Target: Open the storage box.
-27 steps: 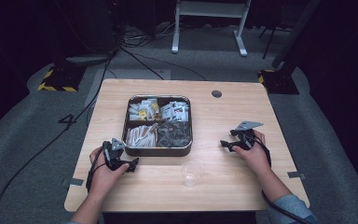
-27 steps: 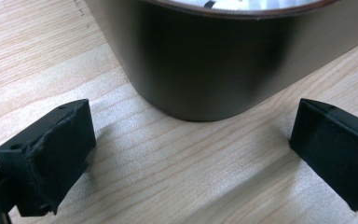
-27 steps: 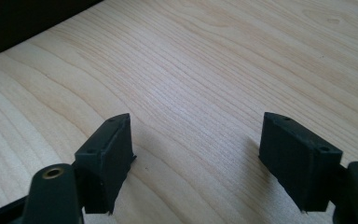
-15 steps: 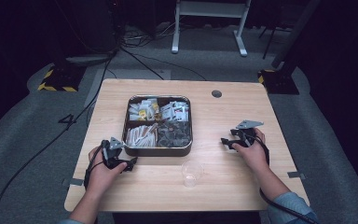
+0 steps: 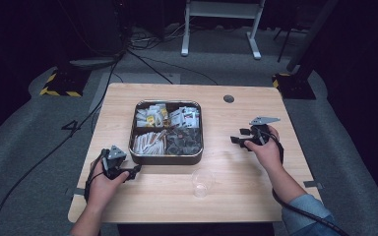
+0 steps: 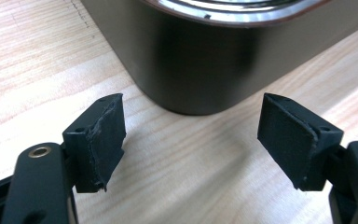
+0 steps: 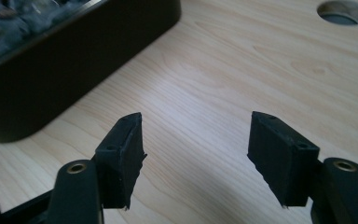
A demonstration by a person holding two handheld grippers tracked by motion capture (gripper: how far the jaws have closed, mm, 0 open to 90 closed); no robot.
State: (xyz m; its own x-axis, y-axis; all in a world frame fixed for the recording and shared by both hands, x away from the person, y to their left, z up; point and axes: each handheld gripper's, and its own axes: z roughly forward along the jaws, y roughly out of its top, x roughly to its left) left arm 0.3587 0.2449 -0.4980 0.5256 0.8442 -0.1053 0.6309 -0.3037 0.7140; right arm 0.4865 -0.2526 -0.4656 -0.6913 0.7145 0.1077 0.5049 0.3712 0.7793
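A dark square tin [image 5: 165, 158] with four compartments of packets sits mid-table. My left gripper [image 5: 134, 171] rests on the wood at the tin's near left corner, open and empty; in the left gripper view its pads [image 6: 103, 135] stand wide apart facing the tin's rounded corner [image 6: 191, 65]. My right gripper [image 5: 237, 136] lies to the right of the tin, open, with bare wood between its pads [image 7: 123, 149]. The tin's wall [image 7: 65, 70] shows at upper left in the right gripper view. A small clear plastic cup [image 5: 202, 182] stands in front of the tin.
A round cable hole [image 5: 229, 98] lies in the table near the far right; it appears again as a cable hole [image 7: 344, 11] in the right gripper view. Cables trail from both grippers. A white stand [image 5: 221, 19] and floor cables lie beyond the table.
The left hand and its gripper have shifted slightly toward the tin's corner. The right gripper has stayed put.
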